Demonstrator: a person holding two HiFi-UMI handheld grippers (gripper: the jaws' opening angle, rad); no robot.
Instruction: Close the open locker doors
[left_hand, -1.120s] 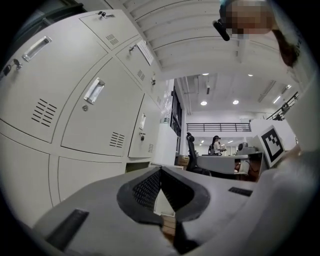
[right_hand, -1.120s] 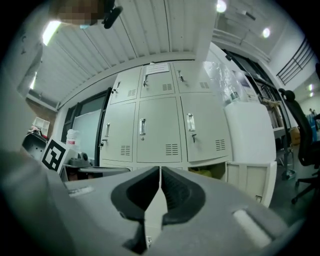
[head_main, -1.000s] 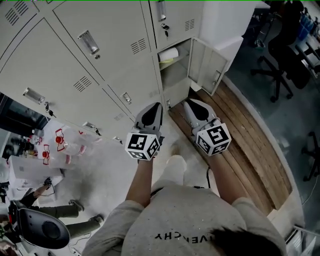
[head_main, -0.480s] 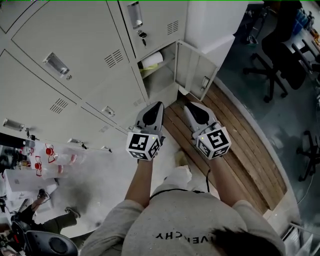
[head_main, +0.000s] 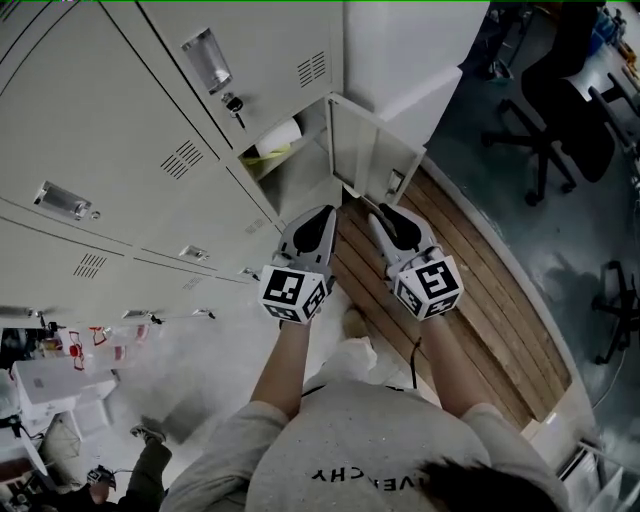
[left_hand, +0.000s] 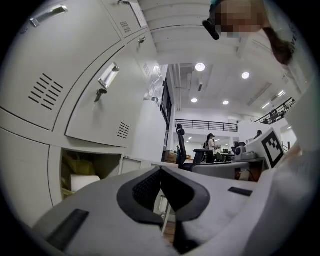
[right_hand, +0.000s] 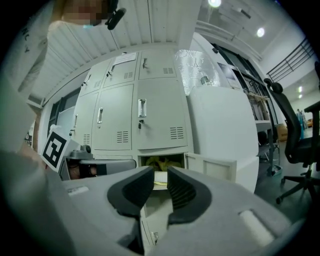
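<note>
**Locker door**: hanging open on a compartment in the R-most column of the grey locker bank. Hinging along the R edge and swinging out roughly square to the bank front. Free edge w/ latch pointing toward the grippers. Standing upright; long axis not determinable, being foreshortened in every view.

**Compartment contents:** showing a white paper roll lying on its side, w/ yellow material behind it.

**L gripper**: hovering near the open compartment, jaws pressing together and holding nothing.

**R gripper**: hovering near the door's free edge, apart from it. Jaws opening, gap narrow, nothing sitting between them.

**Neighbouring doors:** sitting shut, w/ a key hanging in the lock just above the open compartment.

**Wooden platform**: running alongside the bank, beneath the R gripper.

**Office chair**: standing well apart, off to the R.

**Writing:**
- Shirt print showing "VENCHY", reading upside down in head view, leading letters unclear.
- Sheet on an upper locker being too small to read.
- Gripper cubes carrying black-and-white square markers.
</note>
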